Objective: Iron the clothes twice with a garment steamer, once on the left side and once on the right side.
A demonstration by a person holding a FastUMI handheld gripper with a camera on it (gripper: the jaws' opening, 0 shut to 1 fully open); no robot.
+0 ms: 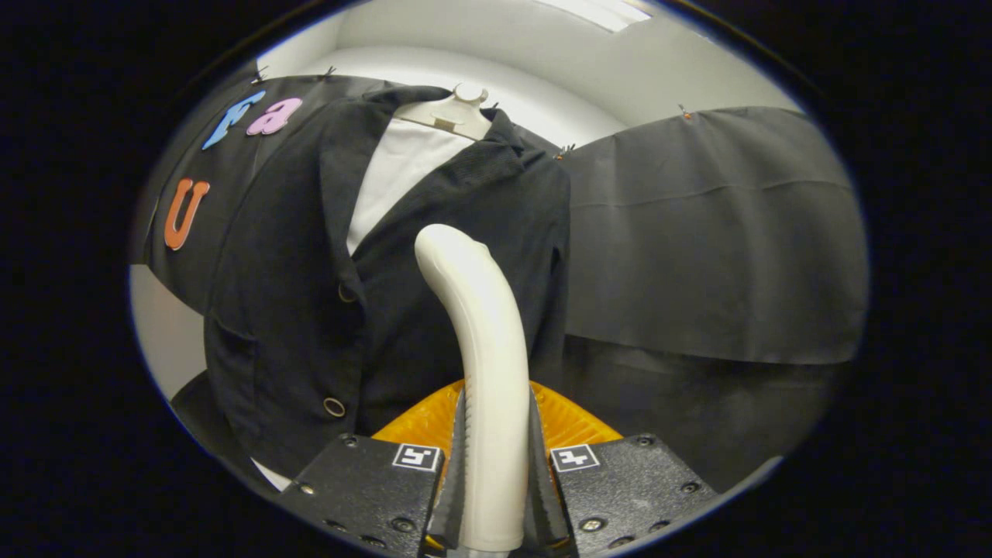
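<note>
The tongs (493,465) are clamped on the white garment steamer (482,341), one finger pressing each side of its handle. The steamer's long axis runs up and away from the tongs, and its upper end curves left toward the dark jacket (325,287) just beyond. Whether the head touches the cloth cannot be told. The jacket hangs on a pale hanger (453,115) over a white shirt (395,174), its front facing the tongs, with two buttons down the left panel. An orange ribbed part (422,422) sits behind the fingers.
</note>
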